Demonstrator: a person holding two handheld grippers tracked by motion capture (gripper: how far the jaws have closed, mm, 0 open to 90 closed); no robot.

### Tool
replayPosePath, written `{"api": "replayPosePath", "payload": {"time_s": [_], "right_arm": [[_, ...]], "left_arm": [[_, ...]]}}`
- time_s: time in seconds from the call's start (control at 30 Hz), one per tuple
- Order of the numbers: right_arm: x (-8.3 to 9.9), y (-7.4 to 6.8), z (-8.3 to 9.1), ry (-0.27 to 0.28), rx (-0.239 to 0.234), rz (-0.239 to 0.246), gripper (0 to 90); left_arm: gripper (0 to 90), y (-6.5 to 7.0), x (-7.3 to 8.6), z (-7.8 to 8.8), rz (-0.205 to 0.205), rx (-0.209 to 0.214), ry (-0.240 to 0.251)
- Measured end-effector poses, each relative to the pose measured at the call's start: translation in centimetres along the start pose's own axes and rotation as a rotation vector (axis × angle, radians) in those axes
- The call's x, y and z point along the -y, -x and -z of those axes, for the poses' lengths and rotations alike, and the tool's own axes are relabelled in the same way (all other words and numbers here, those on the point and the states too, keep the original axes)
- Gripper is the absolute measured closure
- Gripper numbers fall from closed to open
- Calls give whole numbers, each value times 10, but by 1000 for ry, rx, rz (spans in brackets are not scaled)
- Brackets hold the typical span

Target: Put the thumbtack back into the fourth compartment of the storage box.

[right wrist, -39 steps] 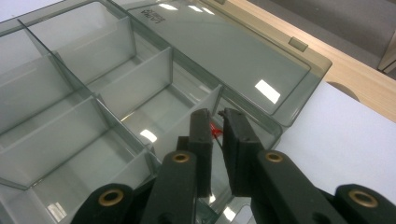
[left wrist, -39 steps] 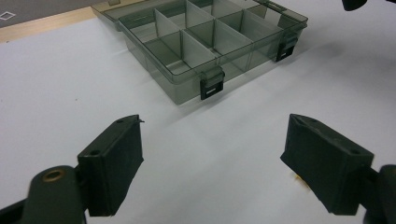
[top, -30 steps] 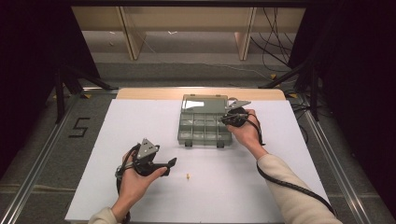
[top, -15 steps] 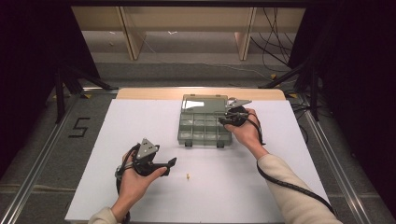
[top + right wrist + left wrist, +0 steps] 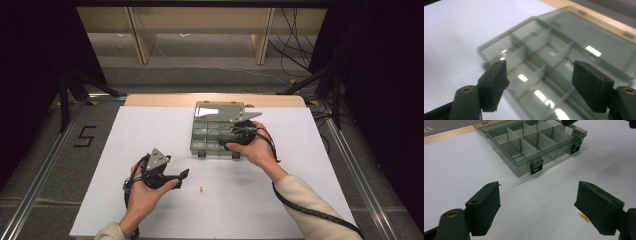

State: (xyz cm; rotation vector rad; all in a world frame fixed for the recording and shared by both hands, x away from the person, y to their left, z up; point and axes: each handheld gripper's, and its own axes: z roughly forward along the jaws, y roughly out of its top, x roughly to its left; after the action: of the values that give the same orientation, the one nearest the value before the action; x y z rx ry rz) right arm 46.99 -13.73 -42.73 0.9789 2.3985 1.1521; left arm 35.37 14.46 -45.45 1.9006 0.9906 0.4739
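The right tongs [image 5: 539,82] hover over the smoky clear compartment box [image 5: 218,131], jaws just opened wide with nothing between them; its lid lies back flat and the compartments in sight look empty. The left tongs [image 5: 541,207] gape wide over the white bench [image 5: 300,200], the box ahead and a small yellow piece [image 5: 584,216] beside one jaw.

Both grippers, left gripper [image 5: 184,174] and right gripper [image 5: 223,136], are black with blocky screw-holed pads; a grey triangular plate tops the left, lower left. Sleeves look cream; a coiled black cable trails lower right.
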Motion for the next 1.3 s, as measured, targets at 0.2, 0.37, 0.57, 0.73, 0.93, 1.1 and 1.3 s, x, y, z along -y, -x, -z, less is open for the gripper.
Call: {"api": "replayPosePath", "payload": {"time_s": [0.2,0.37,0.57,0.73,0.93,1.1,1.3], "right_arm": [[8,-26,2,-57,-56,8,273],[21,-41,3,-87,-82,30,290],[30,-61,2,-110,-118,41,333],[34,-77,-4,-140,-145,57,337],[43,-98,-14,-193,-188,70,379],[47,-111,-18,-227,-212,105,451],[50,-118,-22,-237,-210,146,534]], "left_arm": [[188,-1,0,1,-1,1,1],[188,0,1,0,-3,-1,-15],[189,-1,1,0,-5,-2,-15],[189,-1,1,-1,1,0,-10],[189,-1,1,-1,-1,0,-12],[189,-1,1,-1,-5,1,-16],[189,-1,1,-1,-8,0,-17]]}}
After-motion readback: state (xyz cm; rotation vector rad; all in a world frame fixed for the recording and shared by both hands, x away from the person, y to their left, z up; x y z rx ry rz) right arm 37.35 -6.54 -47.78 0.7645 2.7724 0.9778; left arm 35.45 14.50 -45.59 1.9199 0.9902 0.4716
